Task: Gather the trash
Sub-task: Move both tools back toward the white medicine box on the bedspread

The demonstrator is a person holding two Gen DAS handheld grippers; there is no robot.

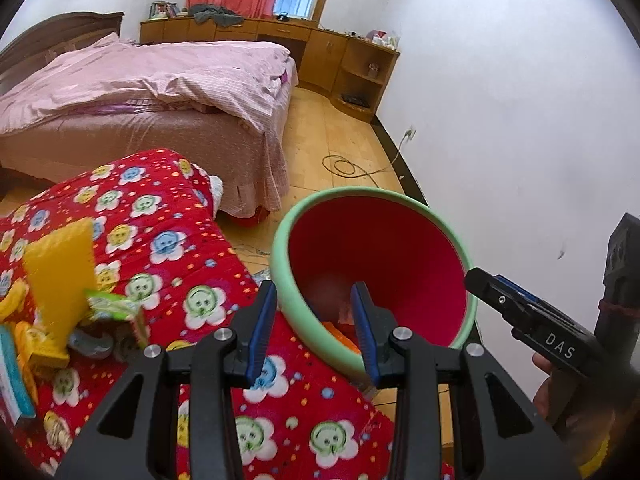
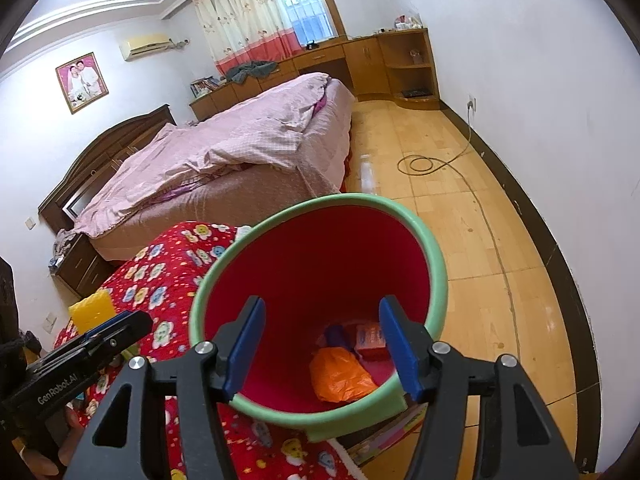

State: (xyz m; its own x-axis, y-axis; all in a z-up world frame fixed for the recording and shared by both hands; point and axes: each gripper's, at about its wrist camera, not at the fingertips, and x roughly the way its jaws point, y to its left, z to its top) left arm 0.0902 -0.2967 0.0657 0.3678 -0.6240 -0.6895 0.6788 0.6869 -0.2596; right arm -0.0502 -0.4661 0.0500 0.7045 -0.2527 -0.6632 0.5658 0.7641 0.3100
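Both the left gripper point(image 1: 316, 320) and right gripper point(image 2: 322, 344) hang spread and empty over the red bin point(image 2: 438, 276) beside the quilt point(image 1: 168, 248), an orange bag point(image 2: 340, 376) lying inside

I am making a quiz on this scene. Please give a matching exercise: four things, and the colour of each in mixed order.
Things:
1. bin rim
2. crumpled bag in the bin
3. duvet on the bed
4. pads of the right tongs

Colours:
a. pink
b. blue
c. green
d. orange

Pairs: 1-c, 2-d, 3-a, 4-b
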